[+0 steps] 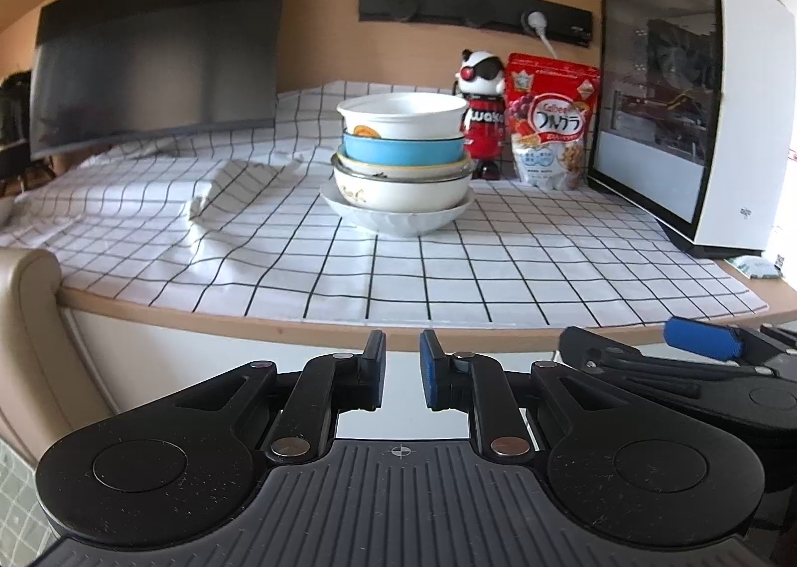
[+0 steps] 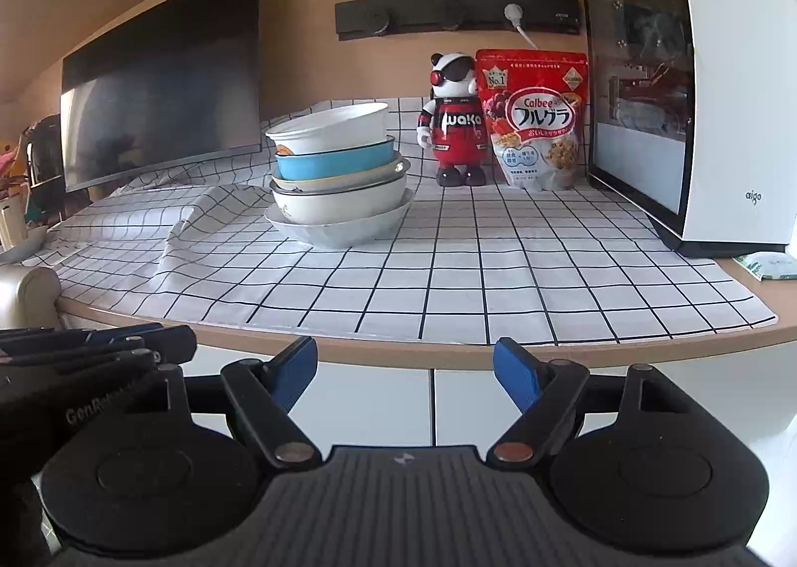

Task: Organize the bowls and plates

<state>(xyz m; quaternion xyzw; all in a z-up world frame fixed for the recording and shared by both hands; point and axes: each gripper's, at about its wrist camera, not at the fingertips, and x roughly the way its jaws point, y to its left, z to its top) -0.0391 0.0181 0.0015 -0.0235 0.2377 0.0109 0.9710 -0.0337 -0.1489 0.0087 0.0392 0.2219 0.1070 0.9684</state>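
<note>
Left wrist: left gripper [image 1: 402, 367] clenched, empty; right gripper [image 2: 404, 373] released; glossy round bowls [image 1: 401, 158] stacked.

A: What do the two tools look like?

B: The left gripper [image 1: 402, 370] is matte black plastic: two round discs at the base, angled link arms with metal pivot pins, and a ribbed grey plate bearing a small crosshair mark. Its fingers [image 1: 429, 367] carry blue pads.

A: And the other?

B: The right gripper [image 2: 404, 375] has the same build, blue-padded fingers [image 2: 515, 375], one coppery pin, one silver, and a small pale emblem on the plate.
</note>
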